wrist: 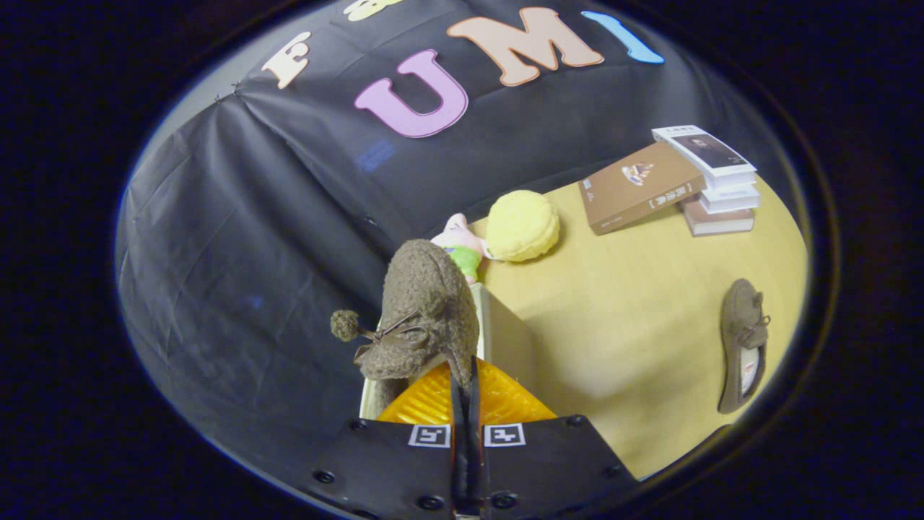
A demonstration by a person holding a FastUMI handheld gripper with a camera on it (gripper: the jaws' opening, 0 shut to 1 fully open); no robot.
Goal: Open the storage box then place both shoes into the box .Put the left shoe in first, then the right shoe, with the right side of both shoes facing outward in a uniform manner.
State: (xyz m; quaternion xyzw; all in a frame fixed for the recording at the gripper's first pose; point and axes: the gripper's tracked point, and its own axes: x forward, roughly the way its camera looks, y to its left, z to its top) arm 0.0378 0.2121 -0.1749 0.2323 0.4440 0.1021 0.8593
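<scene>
I have the fingers (465, 390) closed on the rim of one shoe (426, 318), which stands just ahead of them over the storage box (498, 325). Beyond the box, a soft toy (462, 249) and a round cushion (521, 225) lie side by side on the bench (635, 303). Farther right sits a stack of books (711, 180); the second shoe (743, 343) lies nearer, well apart.

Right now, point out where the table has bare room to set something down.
The widest bare patch of table lies between the storage box and the second shoe, below the yellow cushion and books. It is crowded by the box, where the gripper holds a fuzzy shoe beside the plush toy.
</scene>
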